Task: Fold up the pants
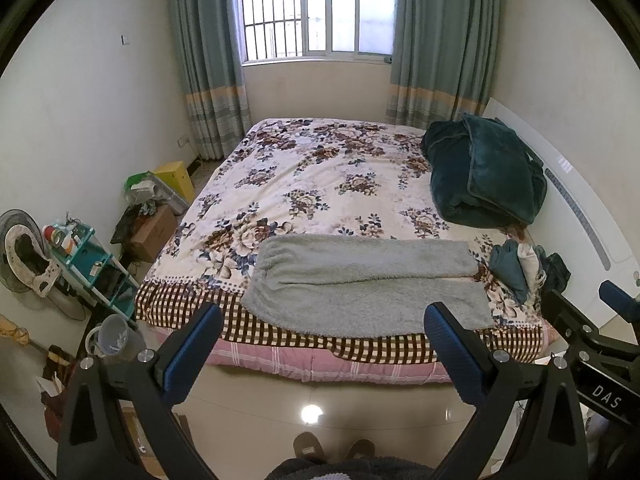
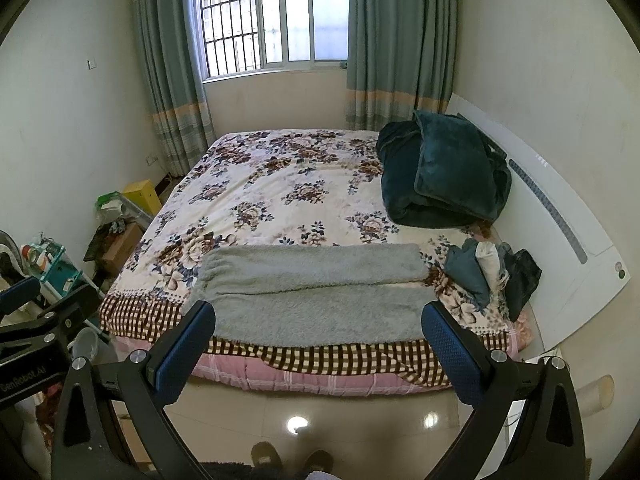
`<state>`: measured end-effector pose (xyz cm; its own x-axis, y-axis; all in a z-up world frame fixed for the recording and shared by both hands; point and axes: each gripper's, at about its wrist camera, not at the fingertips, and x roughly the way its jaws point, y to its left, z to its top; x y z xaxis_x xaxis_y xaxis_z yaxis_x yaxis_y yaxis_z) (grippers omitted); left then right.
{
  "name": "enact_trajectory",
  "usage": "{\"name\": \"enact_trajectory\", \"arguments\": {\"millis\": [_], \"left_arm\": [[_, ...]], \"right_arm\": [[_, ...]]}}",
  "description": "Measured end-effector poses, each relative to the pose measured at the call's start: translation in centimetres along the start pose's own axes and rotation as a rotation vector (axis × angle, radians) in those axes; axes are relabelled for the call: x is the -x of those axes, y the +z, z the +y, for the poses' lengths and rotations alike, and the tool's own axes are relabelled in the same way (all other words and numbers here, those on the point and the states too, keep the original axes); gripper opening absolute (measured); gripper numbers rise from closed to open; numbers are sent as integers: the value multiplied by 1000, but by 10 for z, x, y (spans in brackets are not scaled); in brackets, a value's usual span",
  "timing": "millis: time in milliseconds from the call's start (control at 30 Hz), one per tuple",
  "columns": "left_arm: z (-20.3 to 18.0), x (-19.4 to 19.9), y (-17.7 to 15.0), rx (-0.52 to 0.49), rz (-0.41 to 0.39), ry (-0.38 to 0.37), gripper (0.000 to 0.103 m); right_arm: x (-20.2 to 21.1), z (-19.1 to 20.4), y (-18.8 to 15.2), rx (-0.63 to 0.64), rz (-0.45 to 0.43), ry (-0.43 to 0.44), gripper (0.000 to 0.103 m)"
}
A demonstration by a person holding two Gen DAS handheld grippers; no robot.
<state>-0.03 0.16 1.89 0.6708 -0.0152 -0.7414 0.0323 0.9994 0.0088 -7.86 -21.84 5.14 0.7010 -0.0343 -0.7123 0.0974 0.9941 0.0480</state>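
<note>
I held both claws wide open and empty above the floor: left claw [image 1: 322, 354], right claw [image 2: 318, 354]. The grey fleece pants [image 1: 366, 282] lay flat, unfolded, along the bed's [image 1: 320, 364] near edge. Folding hadn't begun; next I'd need to reach in and pinch one leg's edge.

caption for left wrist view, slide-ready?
Open left gripper faces grey fleece pants laid flat on floral bedspread.

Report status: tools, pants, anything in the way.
Left tool and right tool open, empty, short of the bed. Grey pants flat at near bed edge, unfolded. Small clothes pile beside them, apart.
</note>
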Motion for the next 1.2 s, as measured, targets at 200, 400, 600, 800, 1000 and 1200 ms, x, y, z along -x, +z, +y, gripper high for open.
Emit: {"name": "enact_trajectory", "arguments": {"millis": [200,400,600,800,1000,1200], "left_arm": [[-9,-8,6,28,10,29,103],[-14,-52,19,77,15,115,103],[-19,-121,44,77,53,167,103],[-24,-219,81,51,138,175,103],[-25,-360,126,38,255,147,103],[-18,-506,154,43,398,193,103]], "right_arm": [[-12,-16,1,-1,21,14,103],[-58,-40,11,-10,41,7,103],[-145,-55,32,-19,93,-47,103],[-254,-60,75,-29,144,-111,103],[-402,-52,129,-52,232,-166,103],[-573,-55,173,-100,363,-184,103]]}}
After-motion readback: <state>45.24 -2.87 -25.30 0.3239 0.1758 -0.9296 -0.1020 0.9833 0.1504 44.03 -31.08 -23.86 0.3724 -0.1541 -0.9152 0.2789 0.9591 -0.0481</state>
